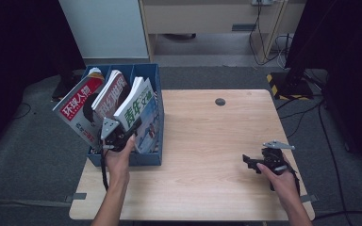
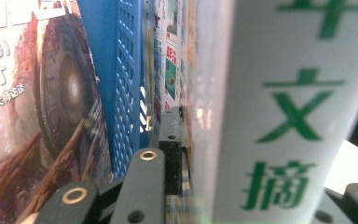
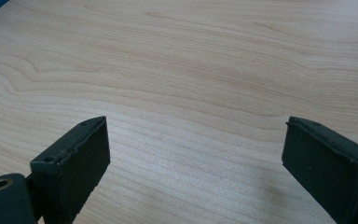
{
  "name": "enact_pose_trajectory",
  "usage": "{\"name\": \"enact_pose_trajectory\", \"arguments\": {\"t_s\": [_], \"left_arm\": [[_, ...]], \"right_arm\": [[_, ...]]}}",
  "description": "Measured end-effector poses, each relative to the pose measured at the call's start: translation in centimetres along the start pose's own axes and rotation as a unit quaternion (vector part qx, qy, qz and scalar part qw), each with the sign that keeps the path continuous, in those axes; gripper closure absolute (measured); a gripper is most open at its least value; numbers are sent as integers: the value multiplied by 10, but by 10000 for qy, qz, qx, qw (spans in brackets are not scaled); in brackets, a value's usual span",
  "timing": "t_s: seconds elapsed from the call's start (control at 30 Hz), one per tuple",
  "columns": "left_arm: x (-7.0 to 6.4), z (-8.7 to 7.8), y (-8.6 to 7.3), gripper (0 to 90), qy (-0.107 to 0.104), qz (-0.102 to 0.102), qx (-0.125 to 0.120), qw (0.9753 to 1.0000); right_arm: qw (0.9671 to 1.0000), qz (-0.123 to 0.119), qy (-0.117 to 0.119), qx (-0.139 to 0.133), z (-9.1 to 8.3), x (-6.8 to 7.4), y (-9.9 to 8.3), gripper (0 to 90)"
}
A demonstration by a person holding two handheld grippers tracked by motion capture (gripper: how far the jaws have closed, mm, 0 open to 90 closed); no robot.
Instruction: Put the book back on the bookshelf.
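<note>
Clamping, apparently, the left gripper (image 1: 122, 136) on the green-lettered magazine (image 1: 134, 106) standing in the blue file rack's (image 1: 147, 157) rightmost slot, probably for lifting; resting the right gripper (image 1: 252, 162), jaws apart, over bare table (image 1: 202, 141).

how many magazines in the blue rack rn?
3, all leaning in the blue rack: red-cover magazine leftmost, middle magazine, green-lettered magazine rightmost, with the left gripper at it. More could be hidden behind.

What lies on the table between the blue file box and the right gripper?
Nothing: in the high view, bare wooden table separates the blue file box from the right gripper.
</note>
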State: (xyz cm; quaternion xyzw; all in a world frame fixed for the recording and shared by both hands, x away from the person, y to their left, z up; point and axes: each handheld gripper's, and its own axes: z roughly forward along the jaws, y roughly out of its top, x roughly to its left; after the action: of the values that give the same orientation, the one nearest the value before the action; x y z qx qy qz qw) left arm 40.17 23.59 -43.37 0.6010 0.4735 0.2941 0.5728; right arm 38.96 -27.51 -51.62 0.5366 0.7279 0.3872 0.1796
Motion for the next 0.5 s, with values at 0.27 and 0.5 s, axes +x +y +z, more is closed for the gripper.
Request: {"name": "enact_pose_trajectory", "arguments": {"t_s": [0.27, 0.5], "left_arm": [[2, -1, -1, 704, 17, -35, -11, 10000], [1, -1, -1, 703, 49, -58, -6, 10000]], "right_arm": [[10000, -29, -1, 7, 0, 0, 0, 79], [10000, -4, 4, 4, 0, 0, 0, 79]]}}
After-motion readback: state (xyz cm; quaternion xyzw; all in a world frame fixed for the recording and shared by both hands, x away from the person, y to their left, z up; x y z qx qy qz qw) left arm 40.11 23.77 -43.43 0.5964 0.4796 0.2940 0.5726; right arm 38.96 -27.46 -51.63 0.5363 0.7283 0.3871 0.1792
